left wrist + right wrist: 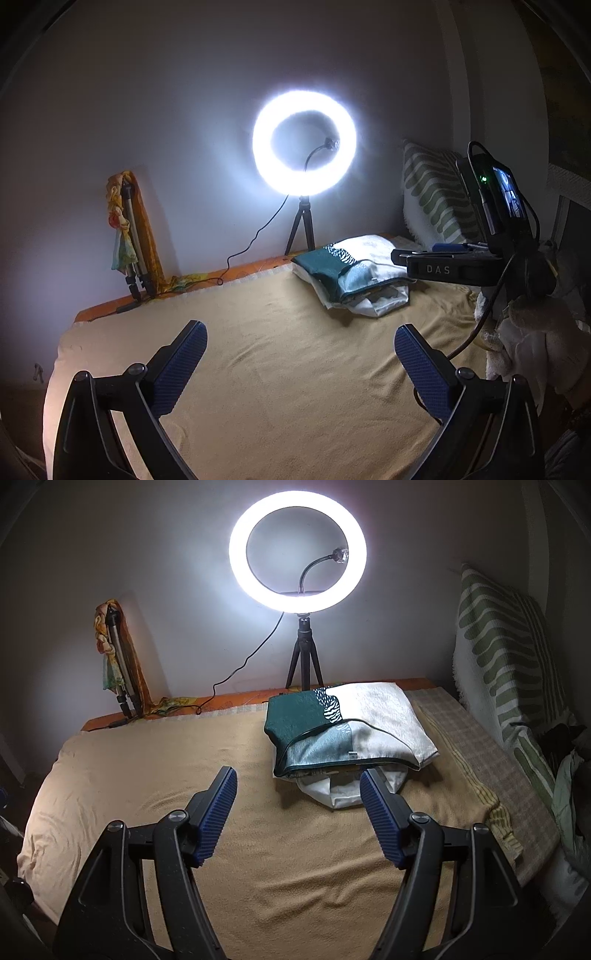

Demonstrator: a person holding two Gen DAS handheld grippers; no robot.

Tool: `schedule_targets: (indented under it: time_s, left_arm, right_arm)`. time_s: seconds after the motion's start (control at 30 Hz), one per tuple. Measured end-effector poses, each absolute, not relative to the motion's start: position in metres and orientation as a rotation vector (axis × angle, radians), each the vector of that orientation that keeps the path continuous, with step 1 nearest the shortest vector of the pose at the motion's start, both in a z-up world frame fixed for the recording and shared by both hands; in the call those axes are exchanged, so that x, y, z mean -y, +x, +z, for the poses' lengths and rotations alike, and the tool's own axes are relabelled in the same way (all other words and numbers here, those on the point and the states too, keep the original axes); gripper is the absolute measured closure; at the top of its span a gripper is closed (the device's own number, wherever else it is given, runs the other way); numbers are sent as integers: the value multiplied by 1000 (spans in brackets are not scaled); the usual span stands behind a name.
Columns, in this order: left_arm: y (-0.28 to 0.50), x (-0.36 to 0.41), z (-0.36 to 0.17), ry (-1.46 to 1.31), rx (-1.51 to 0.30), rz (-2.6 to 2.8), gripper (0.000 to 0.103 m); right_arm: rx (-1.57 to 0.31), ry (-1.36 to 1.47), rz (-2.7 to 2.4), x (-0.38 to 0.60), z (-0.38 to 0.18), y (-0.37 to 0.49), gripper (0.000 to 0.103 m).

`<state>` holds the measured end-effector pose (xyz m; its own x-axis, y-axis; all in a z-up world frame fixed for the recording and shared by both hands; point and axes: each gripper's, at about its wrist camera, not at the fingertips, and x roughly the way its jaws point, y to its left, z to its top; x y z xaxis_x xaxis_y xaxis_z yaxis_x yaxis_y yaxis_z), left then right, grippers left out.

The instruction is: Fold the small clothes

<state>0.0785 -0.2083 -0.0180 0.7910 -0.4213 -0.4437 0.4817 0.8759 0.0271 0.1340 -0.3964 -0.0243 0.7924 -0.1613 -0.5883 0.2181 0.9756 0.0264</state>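
My left gripper (pixel 301 338) and right gripper (pixel 298 782) hover with jaws spread and empty; folded clothes (pixel 347 731) lie lengthwise along the bed's (pixel 147 760) far edge, ring light (pixel 297 550) behind.

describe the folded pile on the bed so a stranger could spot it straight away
Find the lit ring light on its small tripod against the wall. Just in front of it, on the tan blanket, lies the folded pile. Its top piece is dark teal and cream with a zebra-like patch, unlike the green-striped pillow at the right.
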Motion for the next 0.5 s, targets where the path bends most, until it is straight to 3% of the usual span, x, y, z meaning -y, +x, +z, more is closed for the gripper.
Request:
schedule_targets:
  time_s: [0.07, 0.5]
  left_arm:
    - [77, 208, -21, 159, -449, -484, 0]
    - [73, 200, -32, 180, -461, -441, 0]
  right_arm:
    - [-607, 95, -206, 393, -26, 131, 9]
    - [-563, 28, -189, 363, -32, 126, 0]
